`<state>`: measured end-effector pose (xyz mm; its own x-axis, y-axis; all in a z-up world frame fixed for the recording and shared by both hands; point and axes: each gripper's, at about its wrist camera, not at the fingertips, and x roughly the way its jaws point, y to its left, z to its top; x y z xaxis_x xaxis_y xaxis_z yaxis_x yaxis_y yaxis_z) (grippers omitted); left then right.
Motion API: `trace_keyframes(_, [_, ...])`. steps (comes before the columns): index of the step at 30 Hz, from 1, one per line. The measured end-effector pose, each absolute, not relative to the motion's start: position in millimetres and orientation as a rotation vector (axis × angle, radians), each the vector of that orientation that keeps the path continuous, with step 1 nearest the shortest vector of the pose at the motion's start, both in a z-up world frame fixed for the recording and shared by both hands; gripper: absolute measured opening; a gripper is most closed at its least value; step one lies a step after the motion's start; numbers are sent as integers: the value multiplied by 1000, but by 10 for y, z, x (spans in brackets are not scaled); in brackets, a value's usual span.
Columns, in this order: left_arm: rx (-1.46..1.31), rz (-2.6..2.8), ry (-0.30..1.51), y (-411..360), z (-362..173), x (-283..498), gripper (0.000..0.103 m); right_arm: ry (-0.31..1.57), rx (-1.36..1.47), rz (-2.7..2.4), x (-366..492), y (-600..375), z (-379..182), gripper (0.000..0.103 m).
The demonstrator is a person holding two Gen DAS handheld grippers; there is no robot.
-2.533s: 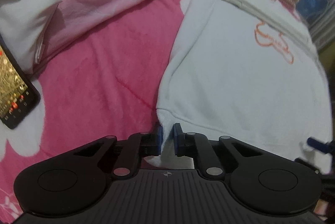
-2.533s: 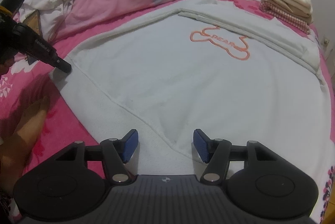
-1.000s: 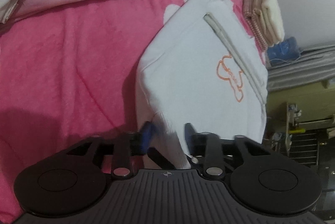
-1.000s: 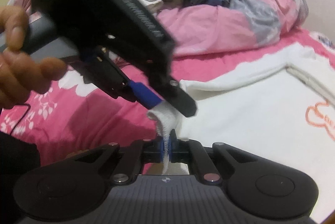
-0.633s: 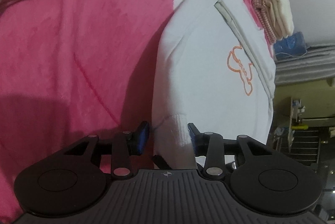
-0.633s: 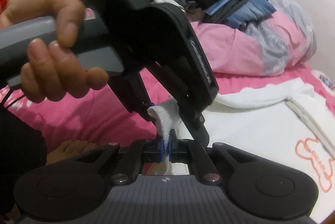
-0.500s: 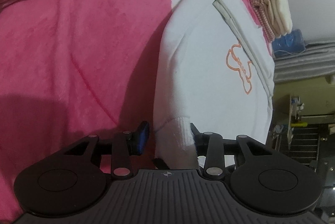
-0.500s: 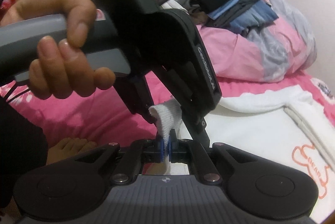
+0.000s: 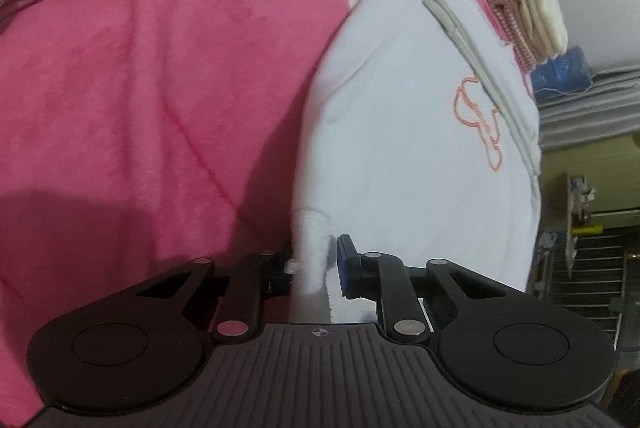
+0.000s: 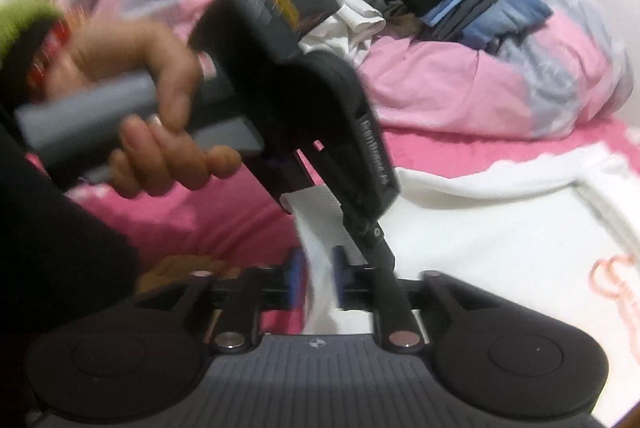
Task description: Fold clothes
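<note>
I'm mid hand-off on the white sweatshirt (image 9: 408, 131), spread on the pink bed (image 9: 140, 99): left gripper (image 9: 314, 264) is closing w/ the ribbed cuff (image 9: 310, 252) between its jaws, not clamped yet. Right gripper (image 10: 316, 278) is opening, fabric loose in its gap. Next I'd need the left clamped firm before carrying the sleeve across the body.

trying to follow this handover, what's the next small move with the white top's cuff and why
Probably finish closing the left hand-held gripper on the ribbed cuff of the white top: its jaws are closing around it while the right hand-held gripper is opening, cuff between its pads.
</note>
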<state>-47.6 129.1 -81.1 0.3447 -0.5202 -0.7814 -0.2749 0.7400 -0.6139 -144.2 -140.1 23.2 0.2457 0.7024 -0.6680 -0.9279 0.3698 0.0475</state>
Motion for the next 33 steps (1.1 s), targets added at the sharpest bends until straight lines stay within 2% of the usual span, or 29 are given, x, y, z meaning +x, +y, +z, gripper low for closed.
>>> trace_keyframes(1, [-769, -180, 1242, 1300, -821, -487, 16, 687, -346, 1151, -1385, -1502, 264, 40])
trace_keyframes(5, [-746, -181, 1236, 1299, -837, -522, 16, 780, -53, 970, -977, -2077, 345, 42])
trace_keyframes(10, [-678, -181, 1230, 1231, -795, -523, 16, 856, 382, 596, -549, -3236, 316, 44])
trace_keyframes(18, [-594, -164, 1227, 1131, -758, -588, 16, 887, 731, 173, -888, -4893, 74, 48])
trace_keyframes(27, [-525, -129, 1210, 1004, -727, -608, 16, 945, 873, 96, -1232, -5263, -312, 48])
trace_keyframes(33, [-485, -123, 1205, 944, -701, -617, 16, 1060, 898, 119, -1348, -5295, -521, 46])
